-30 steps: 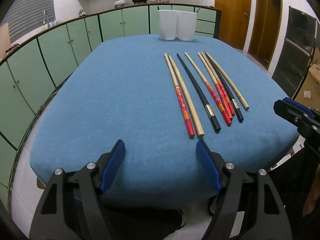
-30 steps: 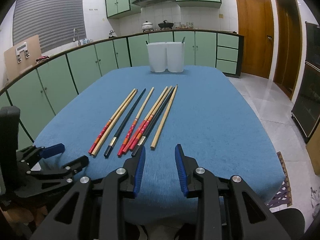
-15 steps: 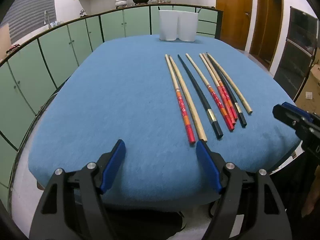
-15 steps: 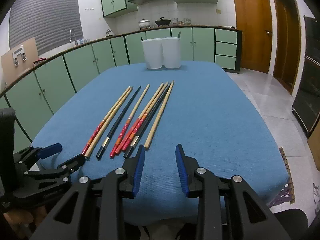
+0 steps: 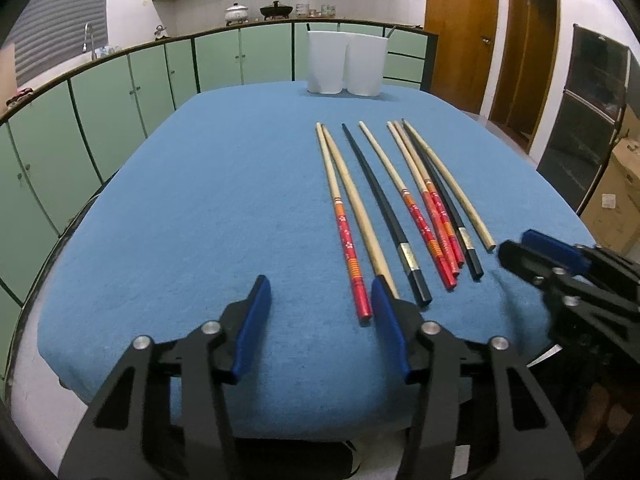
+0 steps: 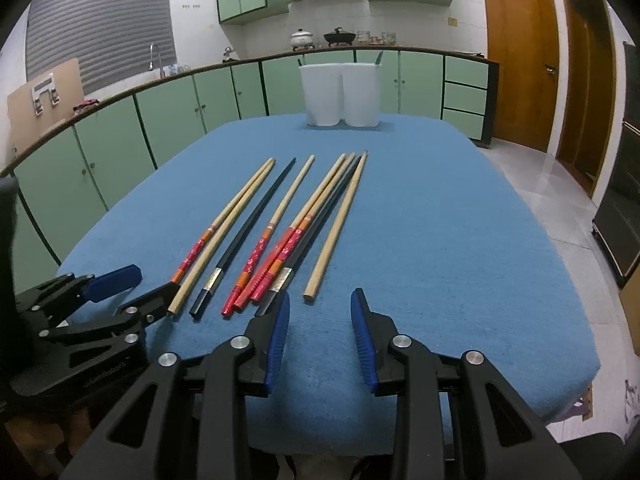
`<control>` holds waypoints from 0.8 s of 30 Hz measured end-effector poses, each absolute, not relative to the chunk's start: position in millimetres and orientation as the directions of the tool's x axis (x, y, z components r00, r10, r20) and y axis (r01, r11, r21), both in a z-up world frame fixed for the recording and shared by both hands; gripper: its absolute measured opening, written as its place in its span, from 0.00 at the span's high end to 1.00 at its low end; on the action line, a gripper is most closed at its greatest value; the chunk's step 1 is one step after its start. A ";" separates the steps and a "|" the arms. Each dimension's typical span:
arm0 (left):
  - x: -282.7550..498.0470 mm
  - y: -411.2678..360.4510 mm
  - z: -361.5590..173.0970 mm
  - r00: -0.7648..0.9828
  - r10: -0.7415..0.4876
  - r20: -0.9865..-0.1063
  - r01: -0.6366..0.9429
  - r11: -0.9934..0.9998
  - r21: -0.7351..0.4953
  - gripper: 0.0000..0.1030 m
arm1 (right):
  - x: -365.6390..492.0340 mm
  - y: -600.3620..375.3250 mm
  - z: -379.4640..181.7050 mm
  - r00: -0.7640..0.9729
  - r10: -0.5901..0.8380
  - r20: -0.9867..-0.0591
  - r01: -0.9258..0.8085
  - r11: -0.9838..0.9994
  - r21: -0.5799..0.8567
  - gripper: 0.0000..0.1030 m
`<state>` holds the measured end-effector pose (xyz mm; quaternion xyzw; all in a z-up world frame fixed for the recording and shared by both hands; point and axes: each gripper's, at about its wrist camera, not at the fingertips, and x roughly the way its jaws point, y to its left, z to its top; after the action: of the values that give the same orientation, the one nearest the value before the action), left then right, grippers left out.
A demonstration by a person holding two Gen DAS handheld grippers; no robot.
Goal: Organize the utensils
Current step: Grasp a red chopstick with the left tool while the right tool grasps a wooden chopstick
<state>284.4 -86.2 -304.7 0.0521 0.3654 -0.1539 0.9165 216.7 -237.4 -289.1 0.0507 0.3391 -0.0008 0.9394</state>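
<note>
Several chopsticks lie side by side on the blue table: red-ended, plain wooden and black ones. My left gripper hovers at their near ends, jaws closing. The leftmost red-ended chopstick ends just inside its right pad, untouched. In the right wrist view the left gripper has one fingertip at the leftmost pair's ends. My right gripper is open with a narrow gap. The rightmost plain chopstick ends just ahead of that gap. The left wrist view shows the right gripper beside that end.
Two white holders stand together at the table's far edge, dark handles sticking out of them. Green cabinets curve around behind and to the left. Wooden doors and a tiled floor lie to the right.
The left jaws have narrowed. Both grippers have crept forward, so the chopstick ends now lie right at the fingertips. The right gripper sits closer to the rightmost chopstick.
</note>
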 end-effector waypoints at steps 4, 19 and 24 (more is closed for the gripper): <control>283.7 -87.6 -305.2 0.683 -0.255 -0.684 0.333 0.943 -0.019 0.64 | 225.1 -237.8 -295.6 0.764 0.020 -0.645 0.039 0.996 0.078 0.72; 281.4 -88.3 -308.0 0.669 -0.284 -0.687 0.348 0.936 -0.048 0.86 | 225.2 -259.5 -301.1 0.774 -0.023 -0.633 0.085 0.994 0.069 0.86; 283.2 -83.6 -305.8 0.652 -0.311 -0.692 0.353 0.932 -0.086 0.95 | 223.4 -263.6 -293.9 0.771 0.006 -0.637 0.080 0.991 0.107 0.93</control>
<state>283.2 -83.6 -305.8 0.0279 0.3751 -0.1826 0.9084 223.4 -263.6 -293.9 0.0639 0.3381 -0.0196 0.9387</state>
